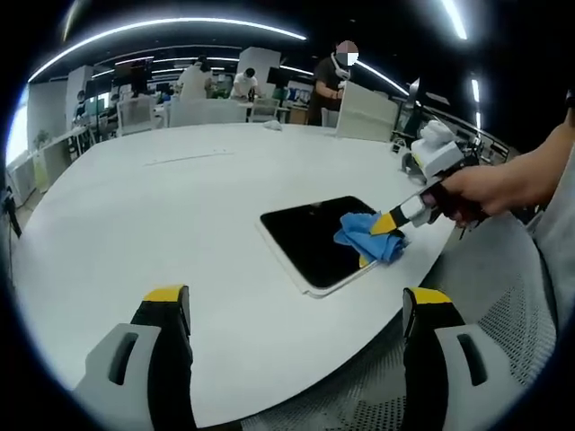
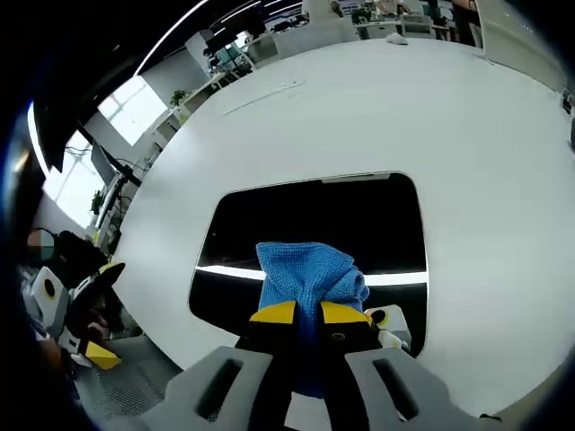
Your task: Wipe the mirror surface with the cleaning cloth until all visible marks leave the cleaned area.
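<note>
White laminate covers the broad round table (image 1: 180,206) that spans the left gripper view, with office desks, chairs and people (image 1: 334,81) standing beyond its far edge at 12 o'clock. On the table's near side, toward 4 o'clock in that view, lies the dark rectangular mirror (image 1: 310,235), flat in its pale frame; in the right gripper view its surface (image 2: 305,220) reflects a bright strip of ceiling light. A hand (image 1: 472,190) reaches in from 3 o'clock holding the right gripper (image 1: 388,224), whose yellow-tipped jaws are closed tight on the blue cleaning cloth (image 1: 368,235), pressing it onto the mirror's near corner. In the right gripper view the cloth (image 2: 307,274) bunches between those jaws at 6 o'clock. The left gripper (image 1: 296,301) hangs over the table's edge, jaws spread wide and holding nothing; it appears at 8 o'clock in the right gripper view (image 2: 85,310).
</note>
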### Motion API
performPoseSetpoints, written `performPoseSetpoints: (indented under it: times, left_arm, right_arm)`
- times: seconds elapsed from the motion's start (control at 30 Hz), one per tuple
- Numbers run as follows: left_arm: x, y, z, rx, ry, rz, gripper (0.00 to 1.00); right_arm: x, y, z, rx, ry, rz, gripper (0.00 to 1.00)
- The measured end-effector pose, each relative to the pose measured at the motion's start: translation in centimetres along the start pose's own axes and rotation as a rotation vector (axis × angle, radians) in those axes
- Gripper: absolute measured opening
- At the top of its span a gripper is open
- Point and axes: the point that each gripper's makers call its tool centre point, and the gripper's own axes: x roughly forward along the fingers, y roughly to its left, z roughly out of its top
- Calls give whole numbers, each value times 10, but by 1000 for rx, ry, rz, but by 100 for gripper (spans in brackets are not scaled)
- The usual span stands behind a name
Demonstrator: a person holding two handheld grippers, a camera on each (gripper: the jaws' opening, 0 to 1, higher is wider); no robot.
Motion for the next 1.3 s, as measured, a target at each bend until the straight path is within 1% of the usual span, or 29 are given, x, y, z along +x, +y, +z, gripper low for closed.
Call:
performPoseSetpoints:
  times: [0.23,0.3,0.37,0.63,0.73,1.13,1.3]
  left_arm:
    - [0,-1,-2,-4,10,1,96]
    - [0,-4,-5,25,28,-9,96]
    - [1,-4,-7,22,34,-19,97]
    - [0,-1,-8,-6,33,-8,96]
    - [1,-2,-8,8,35,-13,96]
    - [1,1,-10,8,39,-6,96]
    - [1,0,-10,10,43,-6,96]
  right_arm:
    - [6,17,1,-13,6,17,3]
    - [9,21,2,-16,8,23,3]
    - [12,24,2,-24,11,27,3]
    - [23,37,3,-33,22,44,3]
    - [28,43,4,-36,25,52,3]
    - [42,67,4,-55,29,82,3]
    - [41,79,3,-66,31,90,3]
